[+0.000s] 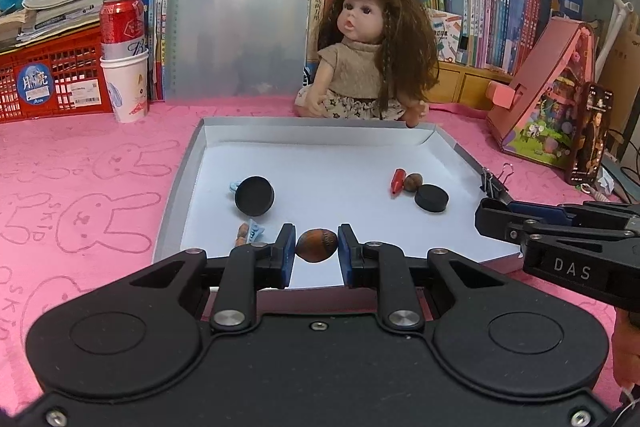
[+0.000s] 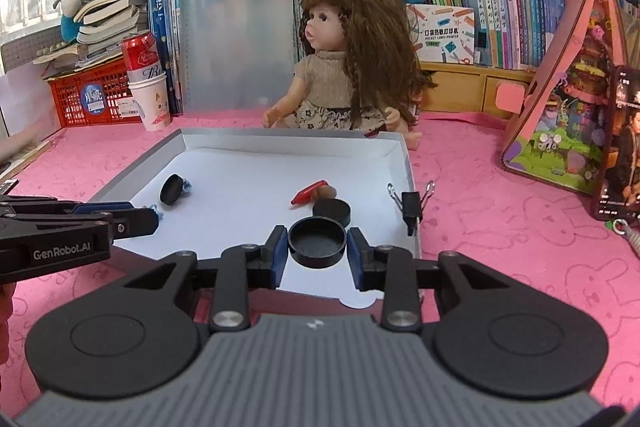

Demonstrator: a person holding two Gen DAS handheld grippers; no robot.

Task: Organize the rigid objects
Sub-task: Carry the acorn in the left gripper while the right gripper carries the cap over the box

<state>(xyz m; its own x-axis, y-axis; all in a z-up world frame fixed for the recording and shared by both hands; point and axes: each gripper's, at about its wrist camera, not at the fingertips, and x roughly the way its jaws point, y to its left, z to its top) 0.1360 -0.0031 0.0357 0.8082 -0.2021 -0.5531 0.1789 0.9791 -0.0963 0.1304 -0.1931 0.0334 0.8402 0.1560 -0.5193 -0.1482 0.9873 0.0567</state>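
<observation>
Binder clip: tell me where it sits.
The binder clip is clipped on the tray's right rim in the right wrist view, right of the puck.

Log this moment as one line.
left gripper: shut on nut | right gripper: shut on black cap | both over tray | tray holds two more caps, red piece, nut

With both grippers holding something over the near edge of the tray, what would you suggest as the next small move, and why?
Probably carry both forward and lower them. The left gripper clamps a brown nut, the right gripper a black cap, both over the white tray, which already holds similar pieces.
</observation>
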